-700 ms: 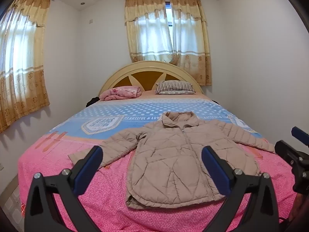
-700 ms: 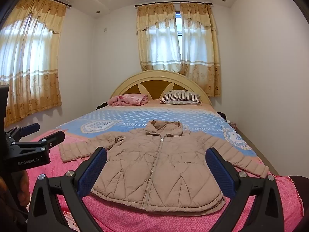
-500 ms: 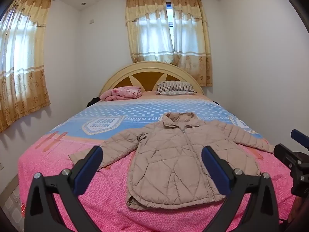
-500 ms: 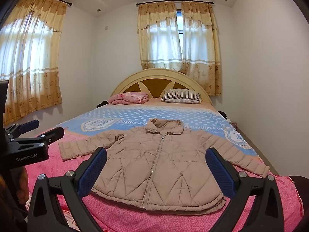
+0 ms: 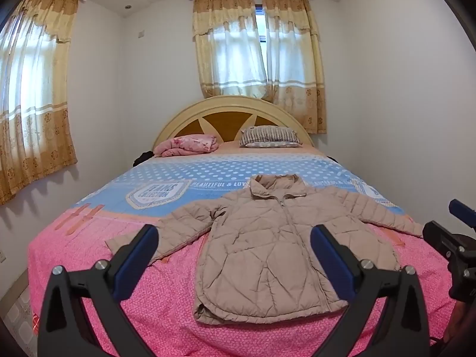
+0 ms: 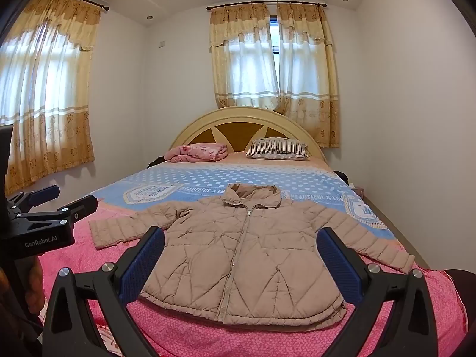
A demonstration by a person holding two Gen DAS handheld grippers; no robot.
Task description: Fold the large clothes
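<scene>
A beige quilted jacket (image 5: 267, 247) lies flat and zipped on the bed, collar toward the headboard, both sleeves spread out; it also shows in the right wrist view (image 6: 247, 253). My left gripper (image 5: 235, 255) is open and empty, held above the foot of the bed short of the jacket's hem. My right gripper (image 6: 241, 258) is open and empty, also short of the hem. Each gripper shows at the edge of the other's view: the right one (image 5: 455, 232), the left one (image 6: 50, 205).
The bed has a pink and blue cover (image 5: 98, 255) and a curved wooden headboard (image 5: 232, 113). A folded pink blanket (image 5: 187, 145) and a striped pillow (image 5: 267, 139) lie at the head. White walls stand close on both sides; curtained windows are behind and left.
Both views have tilted down very slightly. The jacket has not moved and both grippers stay open.
</scene>
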